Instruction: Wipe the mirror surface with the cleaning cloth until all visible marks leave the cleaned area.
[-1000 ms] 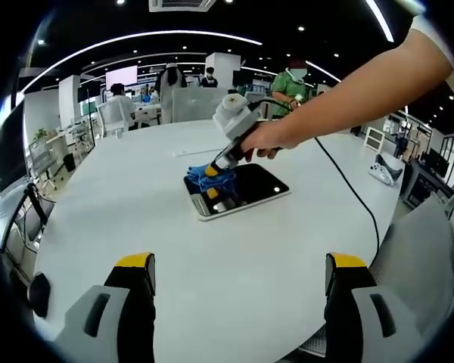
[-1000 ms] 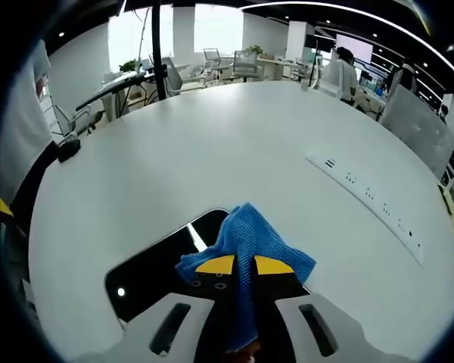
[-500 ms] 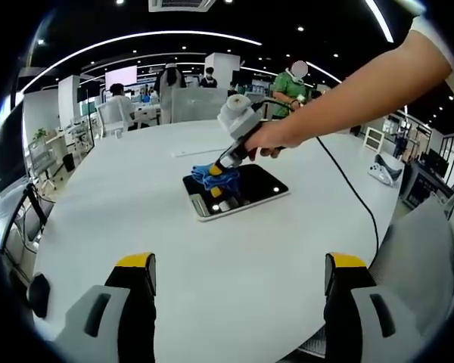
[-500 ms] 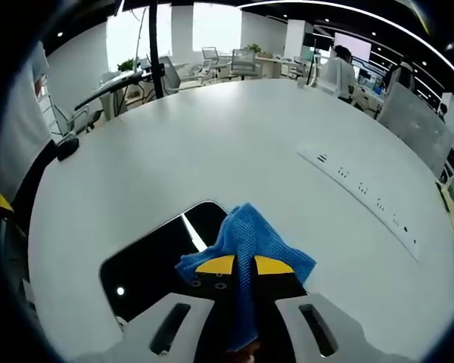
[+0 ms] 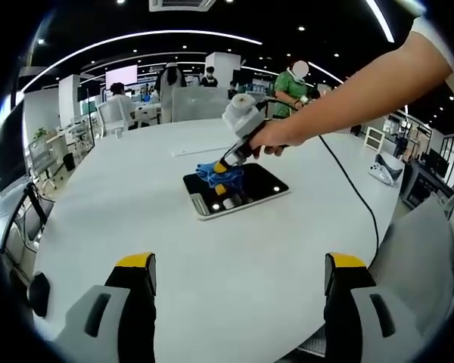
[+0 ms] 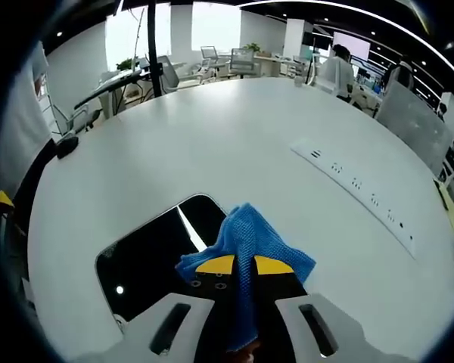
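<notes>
The right gripper (image 6: 242, 266) pinches the cloth (image 6: 246, 242) on the mirror (image 6: 147, 261); left gripper (image 5: 238, 274) idles wide. Pressing hard could skid the mirror across the desk (image 6: 212, 144).

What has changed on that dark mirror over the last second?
The right tongs, shut on the blue cloth, slid it along the mirror toward its far end. The mirror stayed put on the white table; the left tongs stayed open and idle.

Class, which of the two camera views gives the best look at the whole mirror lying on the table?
The left gripper view: the mirror lies whole on the white table, with the right gripper pressing the blue cloth on it. The right gripper view shows one dark part of it, the rest behind cloth and jaws.
</notes>
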`<act>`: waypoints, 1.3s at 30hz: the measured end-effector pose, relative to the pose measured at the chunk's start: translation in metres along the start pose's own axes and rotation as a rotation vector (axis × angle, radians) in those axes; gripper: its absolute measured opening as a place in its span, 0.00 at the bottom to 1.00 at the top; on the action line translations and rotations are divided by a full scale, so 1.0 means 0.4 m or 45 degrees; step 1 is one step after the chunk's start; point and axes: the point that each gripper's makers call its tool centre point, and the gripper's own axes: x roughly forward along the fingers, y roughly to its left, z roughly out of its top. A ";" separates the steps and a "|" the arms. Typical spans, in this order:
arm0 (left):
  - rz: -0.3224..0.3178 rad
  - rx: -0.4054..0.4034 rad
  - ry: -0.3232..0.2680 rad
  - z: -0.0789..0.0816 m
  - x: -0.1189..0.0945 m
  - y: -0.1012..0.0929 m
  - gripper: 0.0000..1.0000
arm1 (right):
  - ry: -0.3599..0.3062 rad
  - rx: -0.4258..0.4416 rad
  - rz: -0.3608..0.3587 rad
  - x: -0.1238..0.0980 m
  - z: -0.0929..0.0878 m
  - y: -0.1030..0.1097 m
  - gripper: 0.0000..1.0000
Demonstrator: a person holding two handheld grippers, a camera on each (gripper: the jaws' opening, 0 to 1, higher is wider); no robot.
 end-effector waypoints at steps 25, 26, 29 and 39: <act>-0.002 -0.007 -0.009 0.005 0.000 -0.003 0.94 | -0.024 -0.007 0.079 -0.004 -0.007 0.008 0.03; -0.002 -0.007 -0.007 0.004 0.000 -0.003 0.94 | -0.014 -0.001 0.055 -0.006 -0.016 -0.011 0.03; -0.001 -0.008 -0.008 0.004 0.000 -0.002 0.93 | 0.030 0.040 -0.001 -0.019 -0.044 -0.040 0.03; -0.001 -0.008 -0.012 0.005 -0.002 -0.002 0.93 | -0.002 0.030 0.021 -0.044 -0.049 -0.045 0.03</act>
